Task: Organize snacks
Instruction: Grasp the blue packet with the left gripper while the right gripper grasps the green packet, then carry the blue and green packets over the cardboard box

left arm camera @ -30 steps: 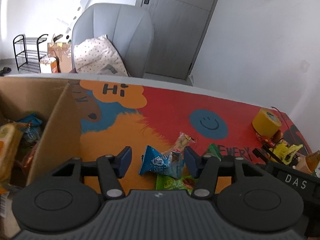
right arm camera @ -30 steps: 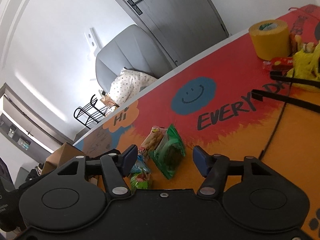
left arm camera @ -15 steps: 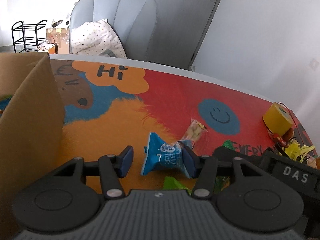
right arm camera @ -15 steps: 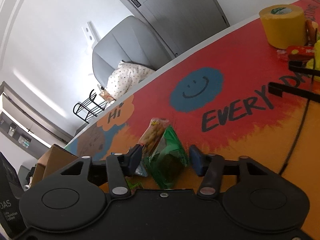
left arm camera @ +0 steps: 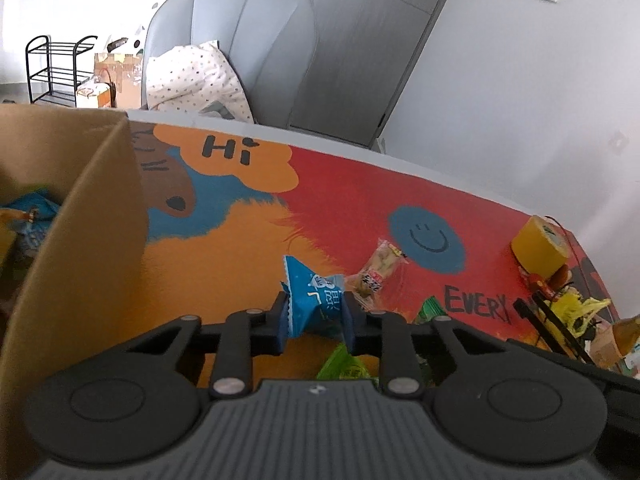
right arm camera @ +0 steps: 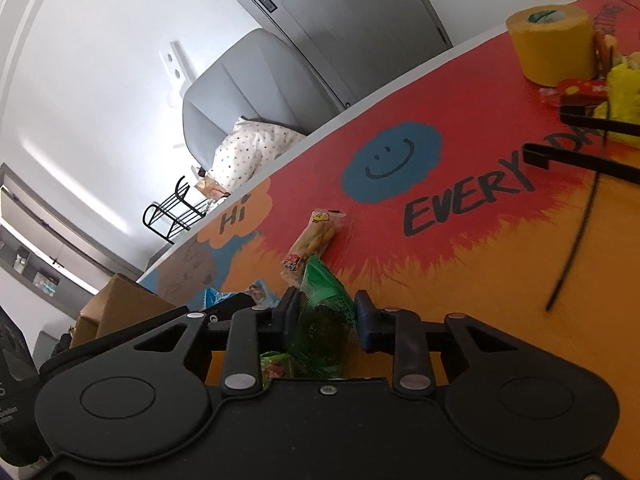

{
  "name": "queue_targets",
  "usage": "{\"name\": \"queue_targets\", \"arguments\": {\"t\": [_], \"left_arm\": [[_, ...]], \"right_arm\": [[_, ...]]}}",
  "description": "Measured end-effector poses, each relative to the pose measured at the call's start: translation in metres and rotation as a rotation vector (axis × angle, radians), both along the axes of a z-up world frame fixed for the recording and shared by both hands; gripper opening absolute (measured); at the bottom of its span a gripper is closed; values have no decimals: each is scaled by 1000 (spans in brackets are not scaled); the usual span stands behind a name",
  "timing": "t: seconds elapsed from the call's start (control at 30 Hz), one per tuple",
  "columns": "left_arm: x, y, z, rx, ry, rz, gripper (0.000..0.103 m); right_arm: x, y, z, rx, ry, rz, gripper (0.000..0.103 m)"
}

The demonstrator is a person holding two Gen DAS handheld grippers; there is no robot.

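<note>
Left wrist view: left tool [left arm camera: 314,316] pinches blue packet [left arm camera: 310,296] — upright; right tool [right arm camera: 324,318] grips green packet [right arm camera: 324,320] lengthwise.

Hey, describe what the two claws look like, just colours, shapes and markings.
The left claw has a ribbed dark grey body, black linkage arms with silver pivot pins, two round discs and blue fingertip pads. The right claw matches, but its body is smooth black.

1. Cardboard box [left arm camera: 80,216] cut off by the left wrist picture's left edge, its contents blurred
2. Green packet [right arm camera: 326,332] bottom hidden behind the right gripper body
3. Blue packet [left arm camera: 314,300] lettering too small to read
</note>
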State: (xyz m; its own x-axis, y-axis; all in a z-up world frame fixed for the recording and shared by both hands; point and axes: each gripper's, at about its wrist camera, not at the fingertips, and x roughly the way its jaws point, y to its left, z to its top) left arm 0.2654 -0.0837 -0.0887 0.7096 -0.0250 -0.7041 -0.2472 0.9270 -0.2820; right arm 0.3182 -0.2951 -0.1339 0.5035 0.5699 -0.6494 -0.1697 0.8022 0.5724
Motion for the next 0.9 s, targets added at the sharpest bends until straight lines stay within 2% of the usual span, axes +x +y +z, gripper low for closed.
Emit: {"name": "queue_targets", "arguments": {"t": [0.53,0.9], "left_arm": [[-55,-6,47,0,-106,-32,25],[-96,14,73,0,-178,-8,25]], "right_arm": [[-45,-1,49,6,-102,-14,28],[-74,15,74,0,-168,8,28]]}}
